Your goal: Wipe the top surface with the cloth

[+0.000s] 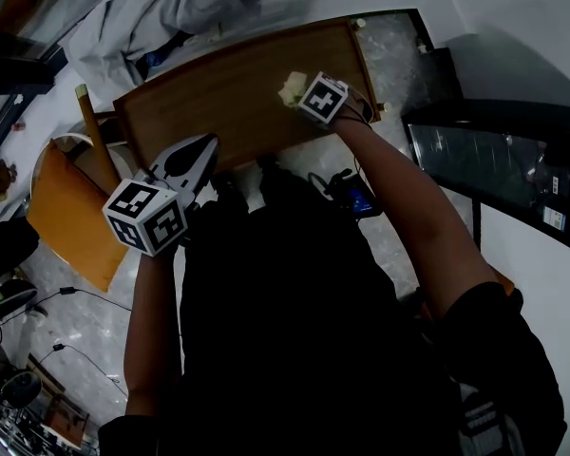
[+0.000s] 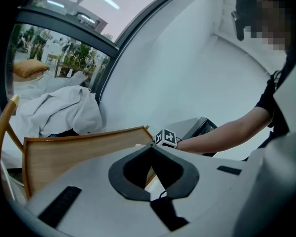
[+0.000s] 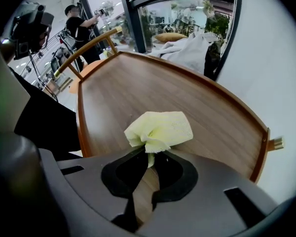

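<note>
Right gripper [image 3: 149, 154] pinches crumpled pale-yellow woven cloth [image 3: 160, 130]. Cloth bunches just ahead of jaw tips, resting on smooth brown wooden tabletop with raised rim [image 3: 138, 83], toward right end. Left gripper [image 2: 152, 149] jaws pressed together, empty, by tabletop's near edge.

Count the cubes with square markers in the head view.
2. The left cube is at lower left, in front of the wooden table; the right cube is over it, beside the yellow cloth. None seems hidden.
</note>
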The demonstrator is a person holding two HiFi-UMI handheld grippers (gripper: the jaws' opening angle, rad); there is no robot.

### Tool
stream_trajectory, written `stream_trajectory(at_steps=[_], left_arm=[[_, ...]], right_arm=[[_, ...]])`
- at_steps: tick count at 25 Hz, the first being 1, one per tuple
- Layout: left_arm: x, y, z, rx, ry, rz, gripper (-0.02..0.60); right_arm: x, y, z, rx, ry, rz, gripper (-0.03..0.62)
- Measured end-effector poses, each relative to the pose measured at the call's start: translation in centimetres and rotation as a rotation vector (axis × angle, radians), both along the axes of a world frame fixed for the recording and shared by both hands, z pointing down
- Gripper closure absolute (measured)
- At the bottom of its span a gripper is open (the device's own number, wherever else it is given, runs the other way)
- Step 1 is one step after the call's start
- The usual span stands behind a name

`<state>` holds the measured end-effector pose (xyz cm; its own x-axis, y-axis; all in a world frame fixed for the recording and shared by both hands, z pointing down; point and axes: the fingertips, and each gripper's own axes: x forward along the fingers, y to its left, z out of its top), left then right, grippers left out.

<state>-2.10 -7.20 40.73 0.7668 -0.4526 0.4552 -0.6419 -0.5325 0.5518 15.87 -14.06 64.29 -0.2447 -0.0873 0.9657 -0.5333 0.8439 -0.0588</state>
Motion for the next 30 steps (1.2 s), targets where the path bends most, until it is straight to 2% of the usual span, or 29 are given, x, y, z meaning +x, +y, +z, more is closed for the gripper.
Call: stream_trajectory(at_steps=[5, 11, 17, 21, 26, 30], left_arm=[[2.1, -0.2, 0.4, -0.008, 0.01, 0.023, 0.572], [3.9, -0.3, 0.7, -0.013, 0.022, 0.04, 0.572], [4.7, -0.5, 0.8, -0.015, 0.035, 0.036, 0.572], [4.6, -0.6, 0.5, -0.006, 0.043, 0.029, 0.572], [3.4, -0.6, 0.3, -0.002, 0.047, 0.006, 0.572], [1.7, -0.4, 0.1, 0.004, 0.048, -0.018, 0.572]], right_arm=[[3.2, -0.5, 0.1, 0.008, -0.004, 0.034, 0.546], [7.6, -1.5, -0.6, 0.023, 0.068, 0.061, 0.546], [10.5, -1.2, -0.5, -0.026, 0.144, 0.055, 0.546], [12.0, -1.8, -0.9, -0.018, 0.217, 0.025, 0.546], [13.1, -1.8, -0.7, -0.056, 0.234, 0.07, 0.546], [14.8, -1.8, -0.8, -0.08, 0.287, 0.116, 0.546]])
